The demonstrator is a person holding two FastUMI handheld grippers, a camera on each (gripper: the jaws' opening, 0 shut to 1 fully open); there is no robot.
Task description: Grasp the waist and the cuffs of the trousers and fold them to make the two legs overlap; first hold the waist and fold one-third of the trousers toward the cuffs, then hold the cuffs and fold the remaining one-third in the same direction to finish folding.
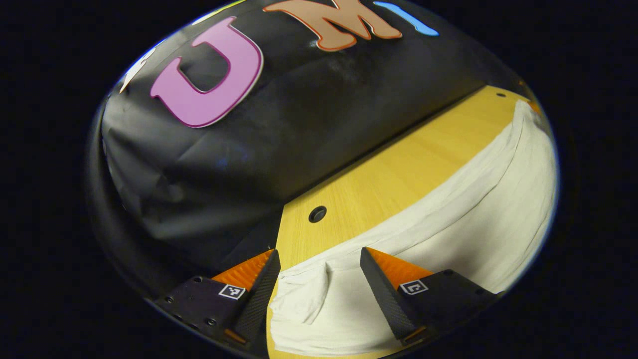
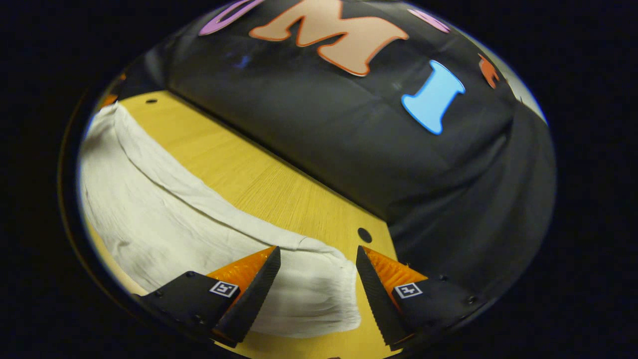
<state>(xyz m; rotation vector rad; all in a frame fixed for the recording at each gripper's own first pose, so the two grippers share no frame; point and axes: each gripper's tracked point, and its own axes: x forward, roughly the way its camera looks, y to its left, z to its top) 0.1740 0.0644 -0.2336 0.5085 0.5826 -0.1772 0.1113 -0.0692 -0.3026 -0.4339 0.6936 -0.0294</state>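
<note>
Trousers: white trousers (image 1: 448, 219) lie stretched along a pale wooden table (image 1: 379, 179), near the edge that meets the black cloth wall. One end sits under each of my tools.
Left end: in the left gripper view a bunched, folded-over corner of cloth lies between my fingers, close to the table's end. Whether this is waist or cuffs I cannot tell.
Right end: in the right gripper view the trousers (image 2: 164, 219) run away to the left, and a rounded end of cloth lies between my fingers, short of the table's end.
Left gripper: my left gripper (image 1: 319, 279) is wide open, one finger on each side of the bunched corner – it holds nothing.
Right gripper: my right gripper (image 2: 316, 279) is also wide open over the rounded end, holding nothing.
Table: a small dark hole (image 1: 317, 214) sits just past the cloth's left end; the right gripper view shows a similar hole (image 2: 364, 235) beyond its end.
Step in hand, as I judge it: taking hold of both ends before any fold.
Doing it well: I should lower each tool until the fingers straddle all layers at the edge, close firmly, and lift both ends together – level, so the cloth does not twist.
Risk: pinching only the top layer would let the rest slip free.
</note>
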